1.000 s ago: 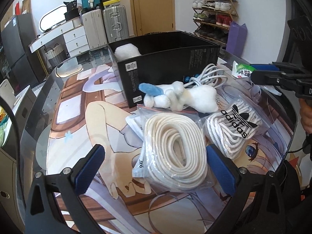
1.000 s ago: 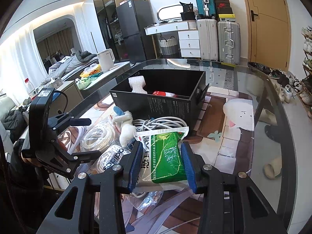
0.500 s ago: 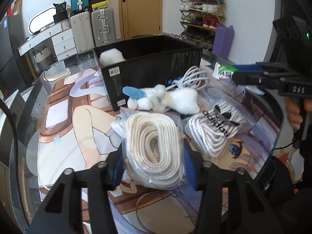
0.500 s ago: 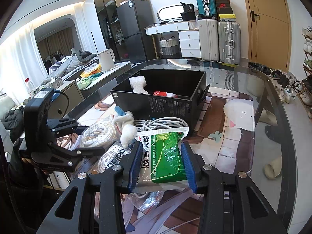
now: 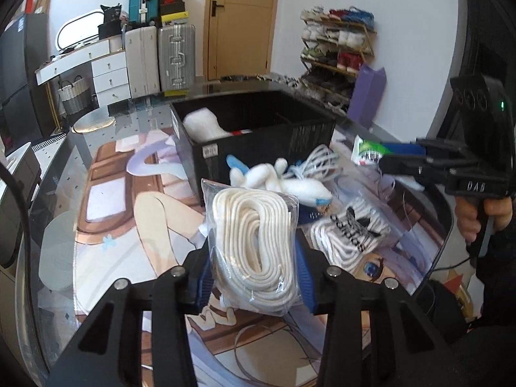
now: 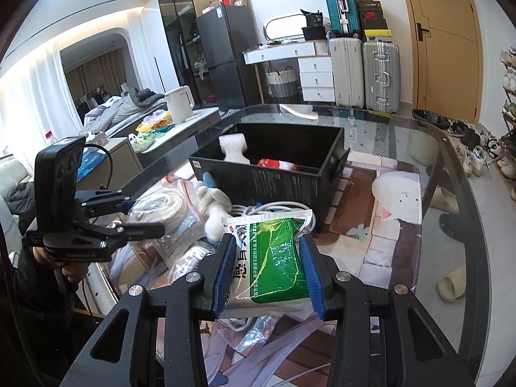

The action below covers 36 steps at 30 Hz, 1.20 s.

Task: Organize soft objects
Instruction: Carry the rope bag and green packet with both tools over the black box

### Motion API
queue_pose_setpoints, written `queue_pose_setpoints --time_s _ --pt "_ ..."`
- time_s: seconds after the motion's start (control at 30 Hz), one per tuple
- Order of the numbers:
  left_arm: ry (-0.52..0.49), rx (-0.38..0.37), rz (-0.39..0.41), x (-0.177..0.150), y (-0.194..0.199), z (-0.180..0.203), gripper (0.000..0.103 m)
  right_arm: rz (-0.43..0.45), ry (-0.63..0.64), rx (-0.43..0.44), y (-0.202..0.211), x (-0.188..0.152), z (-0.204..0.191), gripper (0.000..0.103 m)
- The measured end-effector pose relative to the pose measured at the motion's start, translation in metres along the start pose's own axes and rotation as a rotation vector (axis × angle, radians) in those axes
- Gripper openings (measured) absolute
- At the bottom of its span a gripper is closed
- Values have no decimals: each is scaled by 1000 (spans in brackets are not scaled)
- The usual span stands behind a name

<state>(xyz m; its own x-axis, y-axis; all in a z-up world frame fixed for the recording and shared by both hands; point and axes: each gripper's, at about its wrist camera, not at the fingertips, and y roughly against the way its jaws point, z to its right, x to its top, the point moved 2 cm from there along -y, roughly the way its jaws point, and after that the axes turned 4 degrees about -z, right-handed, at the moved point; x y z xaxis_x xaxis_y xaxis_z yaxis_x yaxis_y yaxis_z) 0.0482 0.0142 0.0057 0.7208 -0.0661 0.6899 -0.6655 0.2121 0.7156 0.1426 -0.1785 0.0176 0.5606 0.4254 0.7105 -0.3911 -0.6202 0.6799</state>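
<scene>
While your left hand-held gripper (image 5: 253,272) has just been closing on the bagged white rope (image 5: 254,242) (pads pressing it), your right hand-held gripper (image 6: 267,271) grips the green packet (image 6: 277,258) near the black box (image 6: 274,167).

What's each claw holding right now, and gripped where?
Left claw: clear bag of white rope, pinched across its lower sides; jaws just closed on it. Right claw: green packet, clamped by its two side edges.

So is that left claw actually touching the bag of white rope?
Touching. In the left wrist view the left gripper has just been closing, and its blue pads press both sides of the bag of white rope, squeezing the plastic.
</scene>
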Motion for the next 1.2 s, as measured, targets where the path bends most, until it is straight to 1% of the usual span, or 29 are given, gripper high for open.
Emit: queue_pose_setpoints --time_s 0.27,0.43,0.83,1.2 --pt "32 21 76 14 21 -7 42 30 5 -1 5 4 -4 41" --pt "43 34 105 23 26 -9 42 53 1 -2 6 7 -7 41" --pt "46 48 145 52 21 -12 42 110 1 -21 5 25 -17 41" --pt "60 45 162 78 5 -16 42 144 -20 -57 2 51 -11 41"
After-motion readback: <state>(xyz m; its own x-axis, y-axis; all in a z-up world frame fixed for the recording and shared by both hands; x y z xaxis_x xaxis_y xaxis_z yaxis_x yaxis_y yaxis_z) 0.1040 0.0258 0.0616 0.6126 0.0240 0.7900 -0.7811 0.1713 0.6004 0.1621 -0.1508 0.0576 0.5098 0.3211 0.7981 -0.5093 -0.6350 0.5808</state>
